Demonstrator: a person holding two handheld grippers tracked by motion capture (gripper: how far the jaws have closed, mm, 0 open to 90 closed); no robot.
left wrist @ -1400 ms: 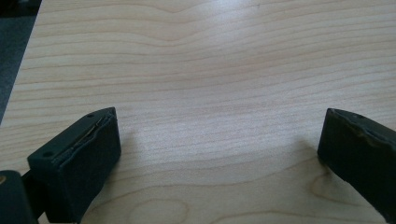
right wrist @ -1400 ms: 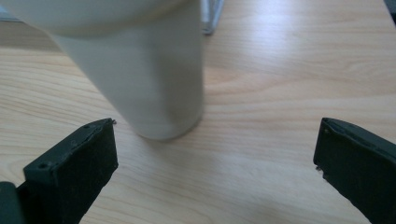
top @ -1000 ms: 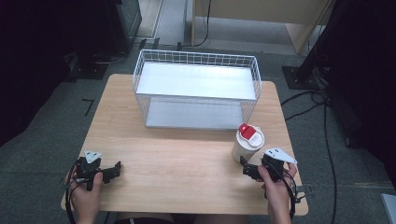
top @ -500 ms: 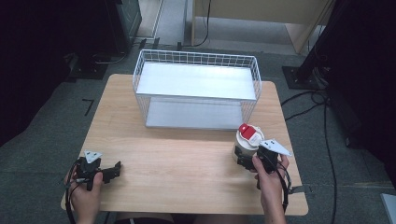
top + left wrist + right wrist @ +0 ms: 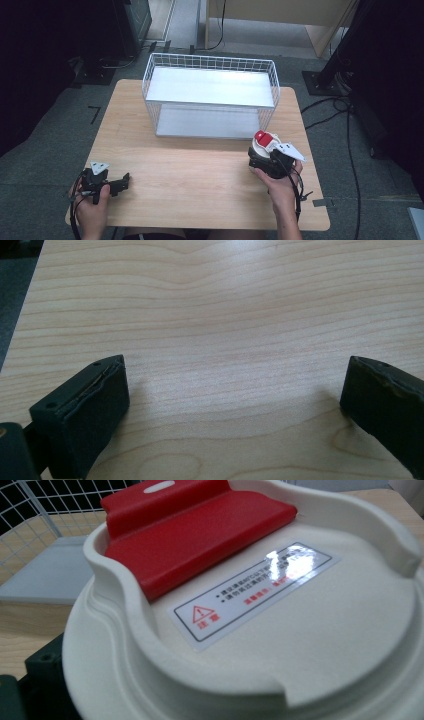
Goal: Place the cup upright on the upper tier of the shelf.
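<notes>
Table stock, left to right: idle gripper, wire basket, lidded container under approach.

Left gripper [image 5: 122, 182], 7 o'clock, jaws wide over bare table [image 5: 240, 310], likely parked. Wire basket [image 5: 210, 62], 12 o'clock, holds nothing. White container [image 5: 250, 630] with red flap [image 5: 195, 530], 4 o'clock, upright beside basket. Right gripper [image 5: 262, 162] pressed against it, presumably for grasp; jaw spread cannot be told.
</notes>
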